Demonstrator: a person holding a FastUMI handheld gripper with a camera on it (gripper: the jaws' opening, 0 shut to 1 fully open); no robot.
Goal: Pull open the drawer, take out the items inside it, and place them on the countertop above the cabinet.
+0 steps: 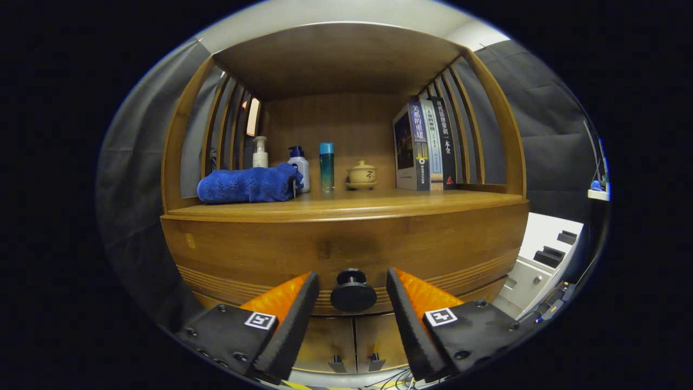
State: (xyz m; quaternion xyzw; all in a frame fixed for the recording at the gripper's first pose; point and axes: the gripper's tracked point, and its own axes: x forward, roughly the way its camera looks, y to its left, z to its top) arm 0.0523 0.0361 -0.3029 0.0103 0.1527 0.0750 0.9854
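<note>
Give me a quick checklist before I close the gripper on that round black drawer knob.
1. Round black drawer knob between the fingers: ok.
2. Gripper open wide enough: ok, a gap on each side.
3. Fingers touching the knob: not ok, both apart from it.
4. Wooden drawer front shut: ok.
5. Free spot on the wooden countertop ahead of the blue towel: ok.
6. Drawer contents: cannot tell.

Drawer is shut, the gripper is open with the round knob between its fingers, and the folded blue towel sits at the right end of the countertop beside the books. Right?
Not quite. The gripper view shows the blue towel at the left end of the countertop, far from the books. The rest holds: drawer shut, gripper open, knob between its fingers.
</note>
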